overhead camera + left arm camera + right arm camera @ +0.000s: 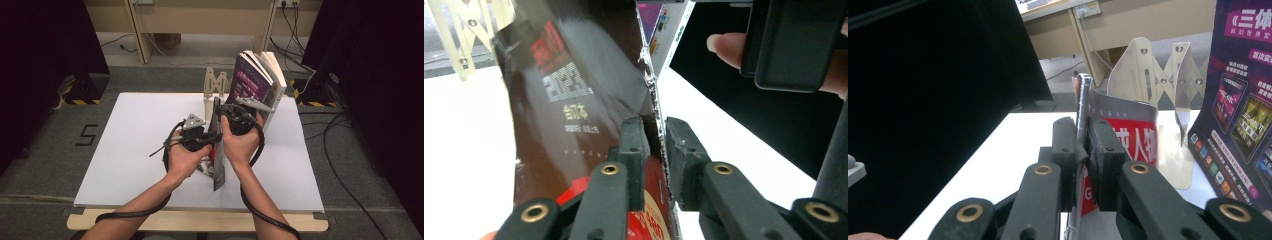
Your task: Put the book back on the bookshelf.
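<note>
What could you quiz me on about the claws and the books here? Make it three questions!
1. True or false: both claws pinch the same thin dark book.
2. Which claw is nearer the standing books: left claw or right claw?
3. What is the folding metal rack standing on?

Key: 1. True. 2. Right claw. 3. The white table.
</note>
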A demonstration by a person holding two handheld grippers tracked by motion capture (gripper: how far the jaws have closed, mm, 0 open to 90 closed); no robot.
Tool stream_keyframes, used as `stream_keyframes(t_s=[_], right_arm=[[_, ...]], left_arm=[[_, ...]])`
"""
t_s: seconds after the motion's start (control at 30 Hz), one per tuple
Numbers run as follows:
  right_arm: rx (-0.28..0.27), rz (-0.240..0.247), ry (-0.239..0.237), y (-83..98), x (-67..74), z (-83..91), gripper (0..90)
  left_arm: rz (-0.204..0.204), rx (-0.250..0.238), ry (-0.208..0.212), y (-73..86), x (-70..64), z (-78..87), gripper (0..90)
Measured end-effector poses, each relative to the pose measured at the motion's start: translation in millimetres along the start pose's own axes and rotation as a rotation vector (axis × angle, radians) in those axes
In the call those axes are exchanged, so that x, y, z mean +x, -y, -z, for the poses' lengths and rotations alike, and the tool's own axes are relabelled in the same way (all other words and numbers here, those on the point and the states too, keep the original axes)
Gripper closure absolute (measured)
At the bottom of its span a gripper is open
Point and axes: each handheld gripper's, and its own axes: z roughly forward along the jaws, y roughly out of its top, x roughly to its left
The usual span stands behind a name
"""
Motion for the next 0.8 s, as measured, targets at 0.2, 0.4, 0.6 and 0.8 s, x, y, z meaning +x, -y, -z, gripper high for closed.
stream_keyframes(t_s=[0.2,0.4,0.6,0.8], right_arm=[[0.008,0.029,0.007,1.1,3.7,-2.2,81.7],[0.015,0.037,0.014,2.9,7.1,-4.8,87.1],[-0.011,0.02,0.04,1.6,9.0,-5.4,87.2],[-0.017,0.011,0.053,1.2,6.4,-4.6,86.7]], left_arm=[[0.026,0.009,-0.009,1.3,2.6,2.2,82.9],[0.039,0.007,-0.017,2.6,-1.8,-2.3,75.4],[0.031,-0.013,-0.067,-1.8,-6.3,-11.6,62.0],[0.035,-0.005,-0.086,-4.4,-7.5,-20.2,56.5]])
